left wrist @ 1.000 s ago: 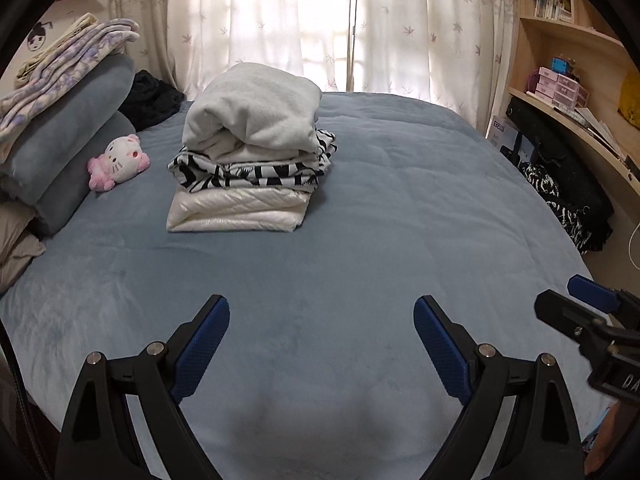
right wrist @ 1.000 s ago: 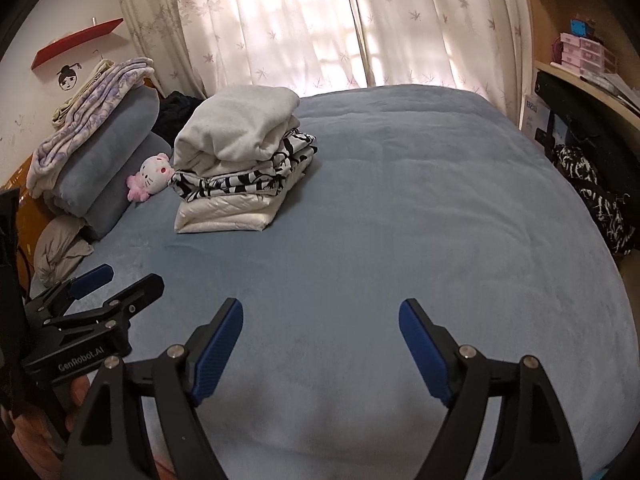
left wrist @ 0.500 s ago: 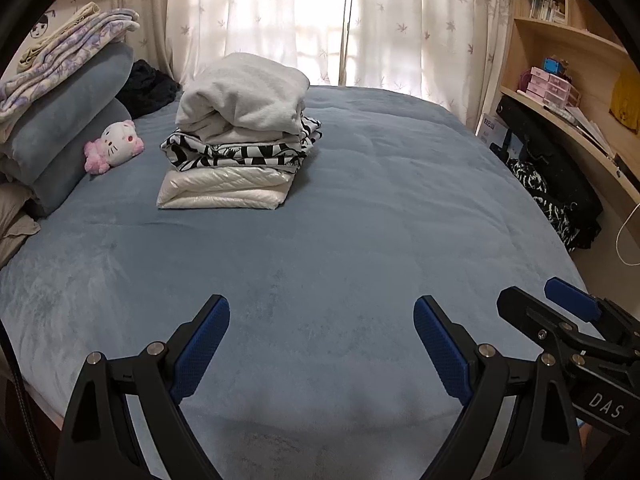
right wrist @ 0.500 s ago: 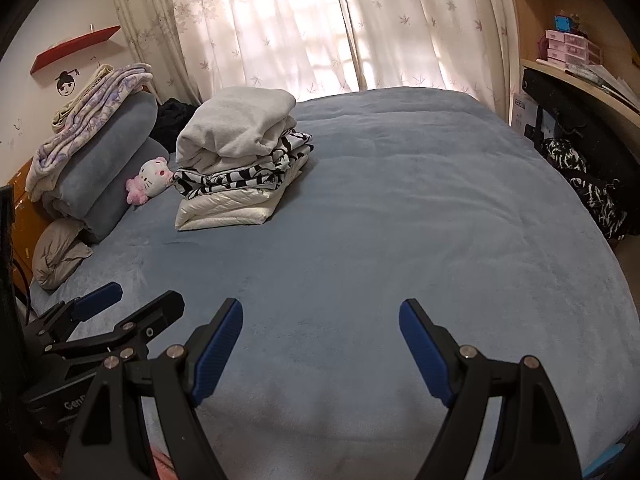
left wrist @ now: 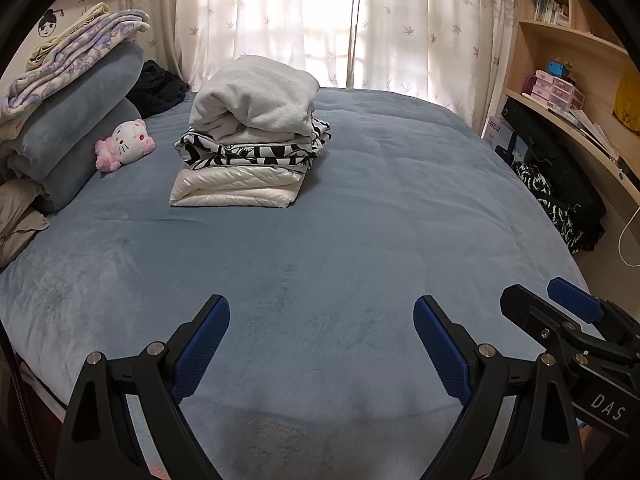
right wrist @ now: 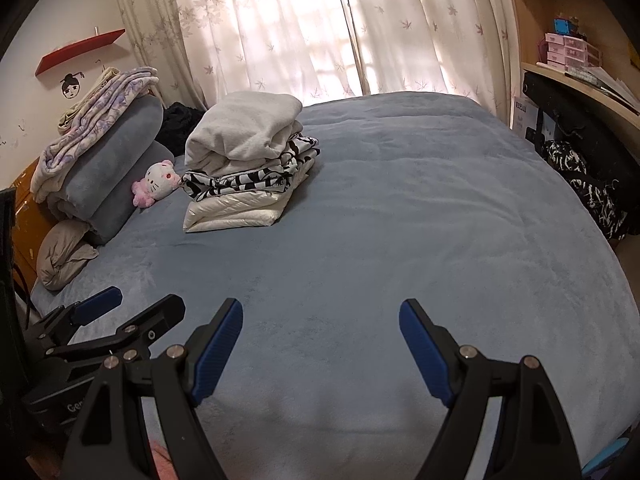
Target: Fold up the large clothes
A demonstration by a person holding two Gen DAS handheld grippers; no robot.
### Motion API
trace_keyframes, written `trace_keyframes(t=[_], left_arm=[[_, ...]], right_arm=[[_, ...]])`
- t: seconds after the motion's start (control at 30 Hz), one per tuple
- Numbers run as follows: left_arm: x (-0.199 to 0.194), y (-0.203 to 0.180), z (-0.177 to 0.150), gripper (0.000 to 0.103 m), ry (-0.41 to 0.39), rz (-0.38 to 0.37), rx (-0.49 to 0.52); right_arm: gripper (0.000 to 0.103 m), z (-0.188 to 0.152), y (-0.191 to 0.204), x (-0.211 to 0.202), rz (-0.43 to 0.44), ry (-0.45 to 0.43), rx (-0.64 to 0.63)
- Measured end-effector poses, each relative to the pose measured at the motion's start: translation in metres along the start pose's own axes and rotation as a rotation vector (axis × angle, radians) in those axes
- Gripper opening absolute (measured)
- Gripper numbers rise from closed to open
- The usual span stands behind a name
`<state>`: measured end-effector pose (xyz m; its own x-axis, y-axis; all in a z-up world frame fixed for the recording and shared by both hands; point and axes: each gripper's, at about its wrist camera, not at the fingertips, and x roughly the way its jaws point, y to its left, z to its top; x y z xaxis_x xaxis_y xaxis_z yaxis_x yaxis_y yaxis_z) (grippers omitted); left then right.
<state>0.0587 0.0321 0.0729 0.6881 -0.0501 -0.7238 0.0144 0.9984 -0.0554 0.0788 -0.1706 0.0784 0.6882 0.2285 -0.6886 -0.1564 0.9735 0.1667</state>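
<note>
Left gripper (left wrist: 321,338): we hold it spread wide, grasping nothing.
Right gripper (right wrist: 321,338): likewise released, empty.
Folded clothes stack (left wrist: 250,136): on our bed (left wrist: 380,216).

Both wrist views look forward and down from the near edge of the bed (left wrist: 360,220), toward the curtains (right wrist: 320,28). Each shows the other gripper at its side; both share the folded pile (left wrist: 248,140).
</note>
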Motion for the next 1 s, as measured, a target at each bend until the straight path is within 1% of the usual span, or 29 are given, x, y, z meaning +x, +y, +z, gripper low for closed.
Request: trace_keyframes(t=[0.33, 0.53, 0.8, 1.0], left_arm=[[-0.008, 0.000, 0.004, 0.092, -0.027, 0.019, 0.019], [-0.013, 0.001, 0.006, 0.092, -0.041, 0.016, 0.024], [-0.013, 0.002, 0.005, 0.092, -0.031, 0.016, 0.016], [-0.013, 0.004, 0.004, 0.091, -0.028, 0.004, 0.016]], right_arm=[[0.081, 0.002, 0.000, -0.006, 0.000, -0.016, -0.003], [0.081, 0.003, 0.001, -0.012, 0.003, -0.031, -0.005], [0.081, 0.003, 0.001, -0.012, 0.005, -0.024, -0.003], [0.081, 0.005, 0.003, -0.016, -0.012, -0.026, -0.014]])
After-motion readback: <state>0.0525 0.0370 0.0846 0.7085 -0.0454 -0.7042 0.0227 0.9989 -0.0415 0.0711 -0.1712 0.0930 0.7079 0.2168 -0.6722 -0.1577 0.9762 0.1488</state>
